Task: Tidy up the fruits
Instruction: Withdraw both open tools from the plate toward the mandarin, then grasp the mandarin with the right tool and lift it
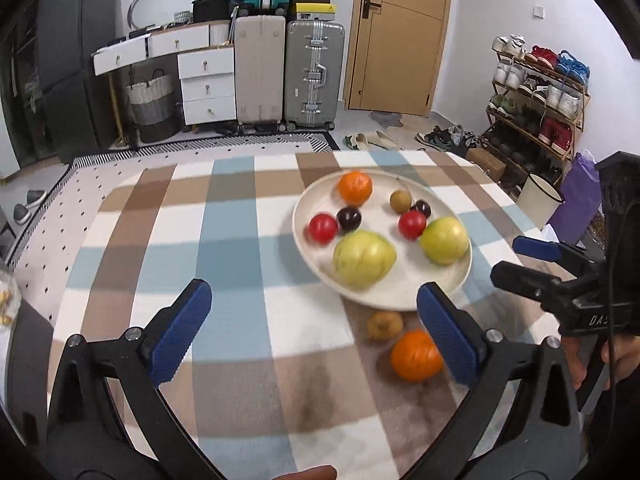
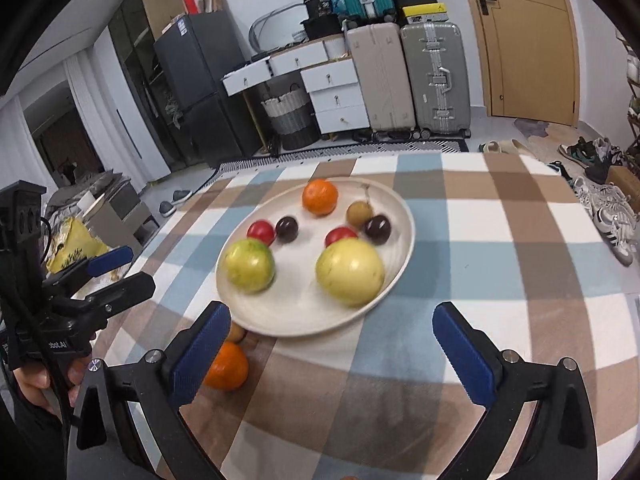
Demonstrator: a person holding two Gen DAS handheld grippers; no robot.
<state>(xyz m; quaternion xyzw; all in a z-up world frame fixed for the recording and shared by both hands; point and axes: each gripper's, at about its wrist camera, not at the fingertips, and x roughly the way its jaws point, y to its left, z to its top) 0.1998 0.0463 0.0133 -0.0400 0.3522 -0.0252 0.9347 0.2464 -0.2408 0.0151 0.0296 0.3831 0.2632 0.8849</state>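
A cream plate [image 1: 400, 300] [image 2: 304, 320] on the checked tablecloth holds an orange [image 1: 355, 188], a small brown fruit [image 1: 401, 201], two dark plums [image 1: 349, 218], two red fruits [image 1: 323, 229] and two big yellow-green fruits [image 1: 364, 258] [image 2: 350, 272]. Off the plate, by its near rim, lie a second orange [image 1: 416, 356] [image 2: 226, 366] and another small brown fruit [image 1: 385, 325] [image 2: 236, 332]. My left gripper [image 1: 316, 332] [image 2: 142, 268] is open and empty, the loose orange just inside its right finger. My right gripper [image 2: 332, 354] [image 1: 516, 260] is open and empty before the plate.
The tablecloth [image 1: 224, 248] ends in a far edge, with floor beyond. Suitcases [image 1: 314, 72], white drawers [image 1: 206, 84], a door [image 1: 396, 36], a shoe rack [image 1: 536, 92] and a white bucket [image 1: 538, 200] stand around. A yellow bag [image 2: 76, 248] lies at the left.
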